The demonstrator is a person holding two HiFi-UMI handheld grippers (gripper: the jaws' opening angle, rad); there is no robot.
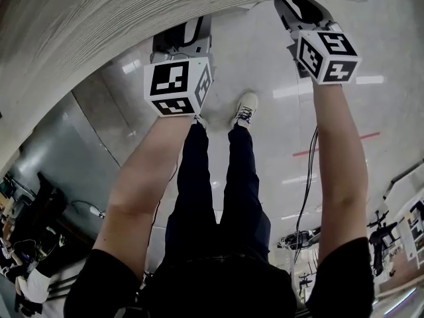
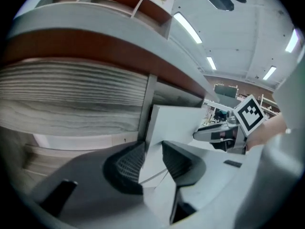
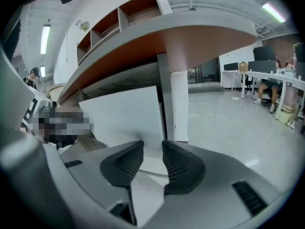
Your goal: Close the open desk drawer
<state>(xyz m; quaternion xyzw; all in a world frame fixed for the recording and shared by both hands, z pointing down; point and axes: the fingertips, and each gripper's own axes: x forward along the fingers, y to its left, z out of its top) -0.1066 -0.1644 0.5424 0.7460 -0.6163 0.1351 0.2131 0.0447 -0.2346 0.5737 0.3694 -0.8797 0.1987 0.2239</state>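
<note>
Both grippers reach under the edge of the wood-grain desk top, so their tips are hidden in the head view. My left gripper sits behind its marker cube, and my right gripper is further right. In the left gripper view the left gripper is open, and the white drawer front shows through the gap, its left edge close ahead. The right gripper is beside it. In the right gripper view the right gripper is open too, facing the same white panel. I cannot tell whether any pad touches the panel.
A desk leg stands just right of the white panel. Brown-lined shelves rise above the desk. My legs and a white shoe stand on the glossy floor, with a cable by them. Office desks stand far right.
</note>
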